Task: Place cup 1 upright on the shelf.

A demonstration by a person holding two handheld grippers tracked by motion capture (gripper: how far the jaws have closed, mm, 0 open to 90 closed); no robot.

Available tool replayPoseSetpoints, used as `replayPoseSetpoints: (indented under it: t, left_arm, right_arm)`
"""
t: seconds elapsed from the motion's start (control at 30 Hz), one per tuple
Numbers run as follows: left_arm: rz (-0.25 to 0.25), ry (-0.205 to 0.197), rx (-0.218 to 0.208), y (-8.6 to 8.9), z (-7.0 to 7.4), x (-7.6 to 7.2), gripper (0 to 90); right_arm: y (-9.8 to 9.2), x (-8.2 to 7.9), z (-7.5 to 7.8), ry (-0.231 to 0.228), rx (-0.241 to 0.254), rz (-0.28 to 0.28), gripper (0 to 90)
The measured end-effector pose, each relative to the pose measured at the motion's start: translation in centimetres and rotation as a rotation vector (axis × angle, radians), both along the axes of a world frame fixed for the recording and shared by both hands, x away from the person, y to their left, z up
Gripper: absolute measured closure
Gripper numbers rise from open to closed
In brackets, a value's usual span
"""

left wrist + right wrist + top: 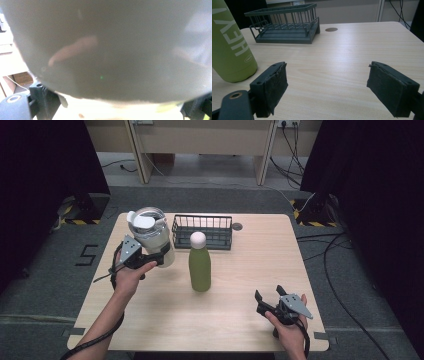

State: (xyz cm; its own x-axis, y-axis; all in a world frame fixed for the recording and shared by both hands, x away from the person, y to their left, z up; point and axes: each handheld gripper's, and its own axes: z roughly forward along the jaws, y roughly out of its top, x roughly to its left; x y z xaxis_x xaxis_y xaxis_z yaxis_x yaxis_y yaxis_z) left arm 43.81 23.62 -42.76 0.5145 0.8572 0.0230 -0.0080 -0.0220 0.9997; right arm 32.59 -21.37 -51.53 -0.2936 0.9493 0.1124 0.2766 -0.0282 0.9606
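A pale steel tumbler (150, 237) with a white lid stands tilted at the table's back left. My left gripper (159, 256) is shut on its lower body. In the left gripper view the tumbler's grey wall (107, 50) is blurred and very close. A green bottle (199, 267) with a white cap stands upright mid-table, and in the right gripper view the green bottle (232, 45) is at the left. My right gripper (268, 295) rests near the front right, open and holding nothing, and from its own camera the right gripper (327, 85) has bare wood between its jaws.
A dark wire basket (202, 231) sits at the table's back middle, just behind the bottle; in the right gripper view the basket (287, 25) looks empty. A round cable hole (237, 226) lies to its right. The wooden table (250, 270) has bare room on its right half.
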Motion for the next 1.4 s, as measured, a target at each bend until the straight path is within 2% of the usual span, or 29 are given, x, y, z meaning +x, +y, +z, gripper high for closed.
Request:
replayPoseSetpoints:
  t: [0.87,1.4]
  left_arm:
    - [-0.01,-0.01,0.002,-1.8,1.4,3.3,9.8]
    - [-0.012,-0.018,-0.004,-2.5,2.3,4.6,9.9]
  right_arm:
    - [-0.2,0.0,-0.1,0.001,0.004,-0.004,15.8]
    - [-0.1,0.1,-0.3,0.006,0.007,-0.001,16.0]
